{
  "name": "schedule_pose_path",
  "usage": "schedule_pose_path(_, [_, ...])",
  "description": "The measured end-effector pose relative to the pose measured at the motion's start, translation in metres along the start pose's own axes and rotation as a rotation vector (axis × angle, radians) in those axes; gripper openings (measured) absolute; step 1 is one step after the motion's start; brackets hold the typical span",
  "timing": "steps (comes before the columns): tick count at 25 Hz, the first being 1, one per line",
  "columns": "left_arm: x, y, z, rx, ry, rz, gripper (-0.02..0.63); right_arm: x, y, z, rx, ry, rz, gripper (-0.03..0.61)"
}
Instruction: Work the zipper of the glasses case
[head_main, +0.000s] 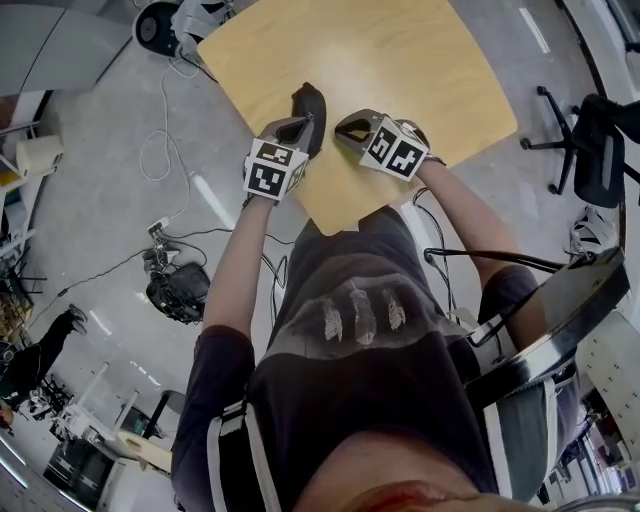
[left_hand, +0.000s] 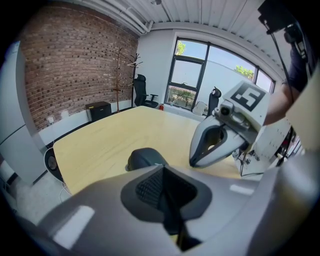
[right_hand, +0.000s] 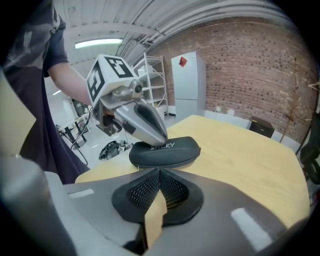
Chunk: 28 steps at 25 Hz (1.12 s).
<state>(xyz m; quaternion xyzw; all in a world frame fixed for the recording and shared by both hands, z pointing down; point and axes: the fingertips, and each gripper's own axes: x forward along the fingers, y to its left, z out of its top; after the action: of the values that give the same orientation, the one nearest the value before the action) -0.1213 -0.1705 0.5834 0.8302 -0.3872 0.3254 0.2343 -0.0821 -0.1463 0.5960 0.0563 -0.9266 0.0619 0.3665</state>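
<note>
1. Case (head_main: 309, 108): dark zipped shell, flat on table (head_main: 400, 60), near the edge closest to the person. Looks closed. Zip pull not made out in any view.
2. Long axis: runs away from the person in head view. In right gripper view the case (right_hand: 165, 152) lies crosswise, broad flank facing that gripper.
3. L gripper (head_main: 297, 128): jaws pressed together, nothing seen betw. the pads. Right gripper view shows its tip (right_hand: 156, 137) down on the case top, on the half nearer the person. Appears to be touching.
4. R gripper (head_main: 350, 128): jaws closed at the tips, only bare wood showing thru the slit lower down, so it carries nothing. It stands just beside the case on its right flank, tips aimed at the long side, and looks apart from it.
5. Judgement: L is nearer, on the case, and prob. serves as hold-down. R has the side-on approach to the seam and must open before taking the pull.
6. Risk: w/o firm L pressure the case may slide along its axis when the zip is drawn.
</note>
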Motion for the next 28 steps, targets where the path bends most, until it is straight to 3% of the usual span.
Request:
schedule_pose_path(4, [-0.001, 0.006, -0.002, 0.009, 0.012, -0.009, 0.000, -0.005, -0.005, 0.017, 0.083, -0.034, -0.005, 0.002])
schedule_pose_path(12, [0.002, 0.006, -0.002, 0.006, 0.028, -0.011, 0.000, -0.015, -0.016, 0.049, 0.124, -0.088, -0.017, 0.002])
schedule_pose_path(20, [0.004, 0.003, 0.003, -0.130, -0.014, -0.033, 0.000, -0.031, -0.012, 0.062, 0.237, -0.149, 0.005, 0.002])
schedule_pose_path(28, [-0.007, -0.004, 0.016, -0.051, -0.047, -0.031, 0.000, -0.038, 0.002, 0.061, 0.292, -0.137, 0.000, 0.002])
